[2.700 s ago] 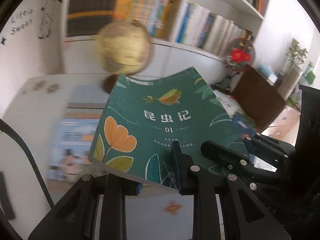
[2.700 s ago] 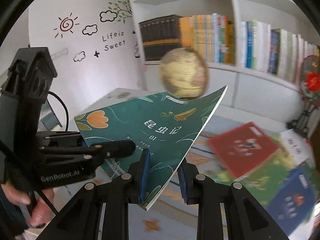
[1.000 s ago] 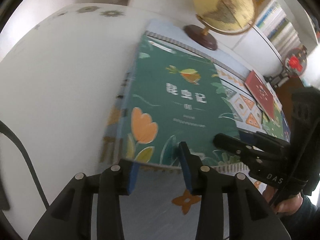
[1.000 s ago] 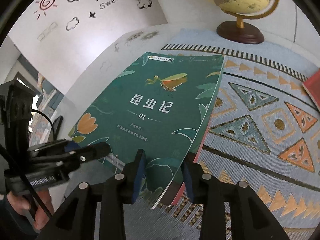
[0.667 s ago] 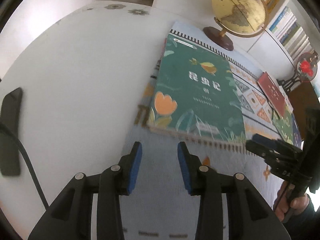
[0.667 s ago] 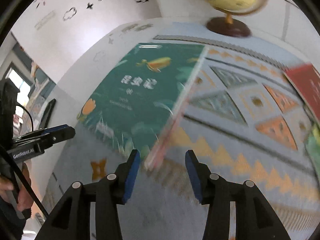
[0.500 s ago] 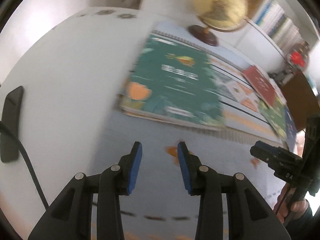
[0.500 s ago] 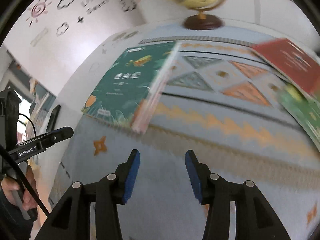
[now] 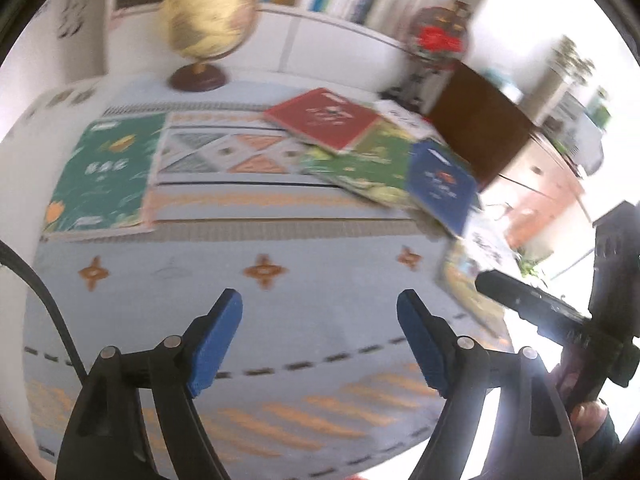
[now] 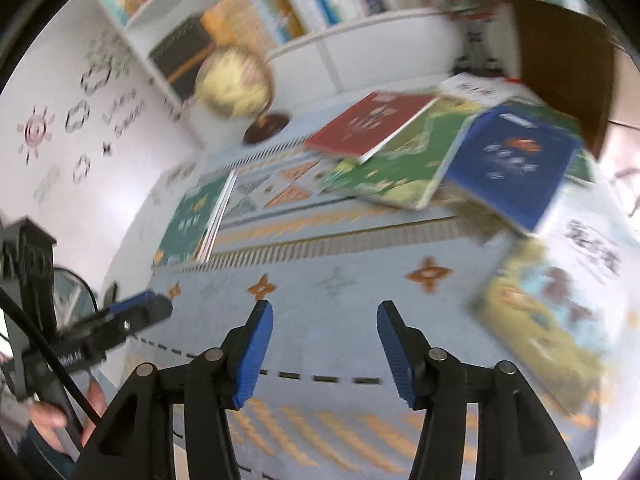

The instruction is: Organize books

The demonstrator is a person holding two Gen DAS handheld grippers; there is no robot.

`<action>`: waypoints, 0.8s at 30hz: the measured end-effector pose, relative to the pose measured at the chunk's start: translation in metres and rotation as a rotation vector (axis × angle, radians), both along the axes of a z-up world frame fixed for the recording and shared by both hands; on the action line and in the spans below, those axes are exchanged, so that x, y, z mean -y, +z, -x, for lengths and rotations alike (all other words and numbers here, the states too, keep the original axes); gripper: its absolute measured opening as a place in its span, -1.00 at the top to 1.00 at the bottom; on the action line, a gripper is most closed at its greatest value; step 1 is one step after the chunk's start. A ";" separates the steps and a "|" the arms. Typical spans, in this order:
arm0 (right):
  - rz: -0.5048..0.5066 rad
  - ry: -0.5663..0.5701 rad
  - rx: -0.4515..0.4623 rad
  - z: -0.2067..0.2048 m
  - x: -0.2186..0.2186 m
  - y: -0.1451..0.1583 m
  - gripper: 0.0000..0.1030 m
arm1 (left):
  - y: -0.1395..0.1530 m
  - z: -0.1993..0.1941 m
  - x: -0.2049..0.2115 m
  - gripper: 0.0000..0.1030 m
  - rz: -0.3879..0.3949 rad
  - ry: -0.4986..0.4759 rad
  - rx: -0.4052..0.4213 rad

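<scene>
Hovering over the patterned cloth point(image 9: 280, 320) on the worktop, both grippers have their jaws apart and widening, nothing between them.

Left gripper point(image 9: 320, 312): released; only bare cloth lies between its blue pads point(image 9: 216, 336). Ahead of its jaws and to the left, the dark green book point(image 9: 104, 176) lies flat on top of a stack at the cloth's left edge, well apart from the pads. A globe point(image 9: 206, 20) stands beyond it. Ahead and to the right lies a loose overlapping heap: red book point(image 9: 320, 118), green book point(image 9: 360, 164), blue book point(image 9: 440, 182). Right gripper point(image 10: 325, 320): released, empty. Just beside its right jaw lies an illustrated book point(image 10: 548, 304), not touching it. Views are motion-blurred; titles cannot be read.
</scene>
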State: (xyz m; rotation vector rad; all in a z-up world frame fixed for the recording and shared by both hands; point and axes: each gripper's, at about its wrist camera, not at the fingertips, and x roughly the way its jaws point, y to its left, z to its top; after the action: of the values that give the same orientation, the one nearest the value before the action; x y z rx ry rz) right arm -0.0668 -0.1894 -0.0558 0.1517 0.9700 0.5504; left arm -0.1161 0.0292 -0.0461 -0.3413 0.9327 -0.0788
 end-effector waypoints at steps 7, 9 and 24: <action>-0.056 -0.076 0.035 0.010 0.051 0.022 -0.07 | 0.022 0.007 0.037 -0.53 -0.050 -0.062 0.031; -0.072 -0.078 0.021 0.007 0.049 0.020 -0.07 | 0.025 0.002 0.038 -0.53 -0.059 -0.066 0.030; 0.002 -0.093 0.035 -0.116 -0.021 0.003 -0.07 | 0.013 -0.147 -0.028 -0.52 -0.165 -0.082 0.069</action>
State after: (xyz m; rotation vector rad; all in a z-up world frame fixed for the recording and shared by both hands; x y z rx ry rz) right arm 0.0487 -0.1687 -0.0528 0.1844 0.9251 0.4655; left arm 0.0311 0.0576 -0.0326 -0.1470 0.8787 -0.0872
